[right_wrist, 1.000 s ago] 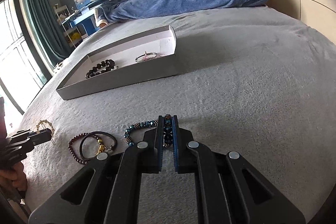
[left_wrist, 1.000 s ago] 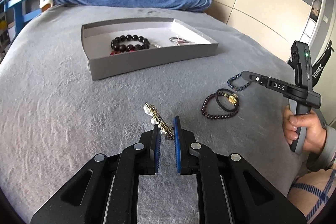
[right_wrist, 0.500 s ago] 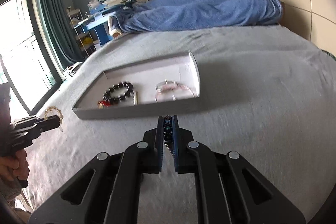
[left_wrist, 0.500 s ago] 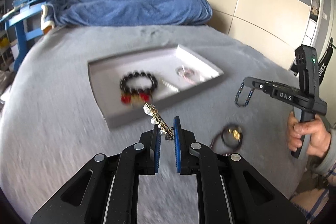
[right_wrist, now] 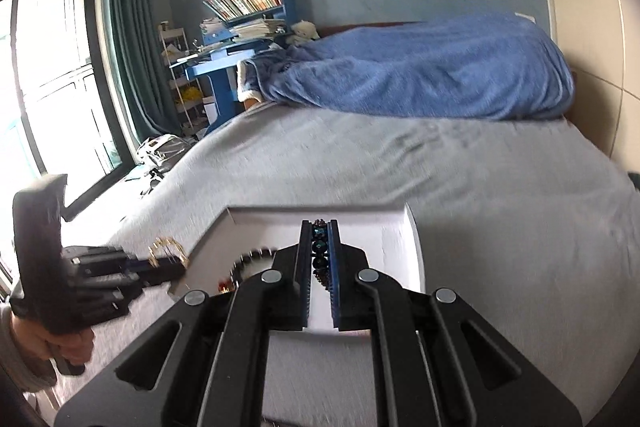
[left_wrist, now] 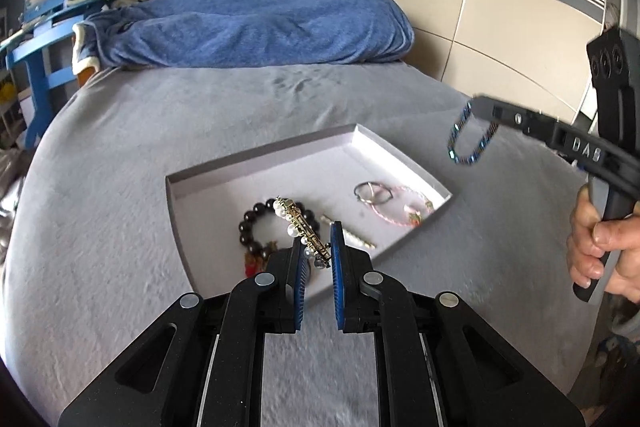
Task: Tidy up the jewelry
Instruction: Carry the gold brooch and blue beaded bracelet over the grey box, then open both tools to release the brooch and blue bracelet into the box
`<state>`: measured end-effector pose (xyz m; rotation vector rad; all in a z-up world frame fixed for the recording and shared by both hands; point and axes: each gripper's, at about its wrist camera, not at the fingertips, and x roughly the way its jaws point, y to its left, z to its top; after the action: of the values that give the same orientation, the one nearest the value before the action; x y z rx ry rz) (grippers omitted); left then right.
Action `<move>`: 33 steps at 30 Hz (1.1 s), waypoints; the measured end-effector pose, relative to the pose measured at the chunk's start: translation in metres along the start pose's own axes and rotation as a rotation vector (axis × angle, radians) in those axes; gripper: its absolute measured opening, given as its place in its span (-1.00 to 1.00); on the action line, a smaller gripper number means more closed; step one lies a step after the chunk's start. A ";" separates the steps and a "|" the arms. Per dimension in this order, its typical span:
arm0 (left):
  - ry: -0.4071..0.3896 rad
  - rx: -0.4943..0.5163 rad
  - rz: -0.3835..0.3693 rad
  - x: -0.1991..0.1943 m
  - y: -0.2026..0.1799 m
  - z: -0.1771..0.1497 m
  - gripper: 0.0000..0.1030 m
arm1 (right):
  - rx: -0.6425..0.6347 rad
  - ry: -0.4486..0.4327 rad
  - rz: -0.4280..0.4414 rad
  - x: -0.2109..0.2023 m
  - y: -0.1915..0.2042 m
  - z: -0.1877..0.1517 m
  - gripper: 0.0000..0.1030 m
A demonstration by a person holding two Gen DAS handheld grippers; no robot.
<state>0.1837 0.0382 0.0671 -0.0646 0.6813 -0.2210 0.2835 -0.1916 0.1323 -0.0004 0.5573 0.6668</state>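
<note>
Above the near edge of the tray point(left_wrist: 404, 169), the left gripper point(left_wrist: 316, 259) pinches one end of a gold-and-pearl bracelet point(left_wrist: 298, 223), jaws narrowed onto it, so the rest of the chain sticks up stiffly over the tray's floor. Holding it by the end likely lets it be lowered in without the fingers touching what already lies there. To the right of the tray and higher, the right gripper point(left_wrist: 478, 107) is clamped on a blue beaded bracelet point(left_wrist: 468, 141), which hangs from it as a loose loop; in its own camera the beads point(right_wrist: 320, 251) sit pressed between the nearly closed pads, with the tray's white floor point(right_wrist: 360, 223) straight ahead. Both pieces seem to be carried clear of the bedding so they can be dropped in from above.

Inside the tray, a black bead bracelet point(left_wrist: 256, 227) with a red charm lies at the near left, a thin pale clip or pin just right of it, and a silver ring-shaped piece point(left_wrist: 374, 193) with a pink cord bracelet point(left_wrist: 404, 213) at the right end. Things are spread apart, probably to keep them from tangling.

Around the tray is a grey bedspread point(left_wrist: 120, 207); beyond it, at the head of the bed, a rumpled blue blanket point(left_wrist: 256, 27), and left of that a blue desk point(left_wrist: 36, 43) stacked with books.

The only readable writing is "DAS" on the right gripper's arm point(left_wrist: 586, 149). A hand point(left_wrist: 600, 247) grips that tool's handle, right of the tray.
</note>
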 end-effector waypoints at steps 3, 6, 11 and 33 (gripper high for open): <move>0.003 -0.012 0.005 0.007 0.003 0.004 -0.76 | -0.006 -0.010 0.006 0.009 0.005 0.016 -0.86; 0.010 -0.029 0.017 0.015 0.007 0.007 -0.76 | -0.011 -0.012 0.005 0.021 0.010 0.027 -0.86; 0.035 -0.051 0.029 0.032 0.012 0.011 -0.76 | -0.030 0.024 -0.008 0.046 0.016 0.036 -0.86; 0.167 0.001 0.048 0.077 0.005 -0.011 -0.76 | 0.017 0.265 -0.046 0.109 -0.021 -0.037 -0.86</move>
<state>0.2358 0.0260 0.0107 -0.0291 0.8482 -0.1819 0.3478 -0.1511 0.0433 -0.0863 0.8155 0.6208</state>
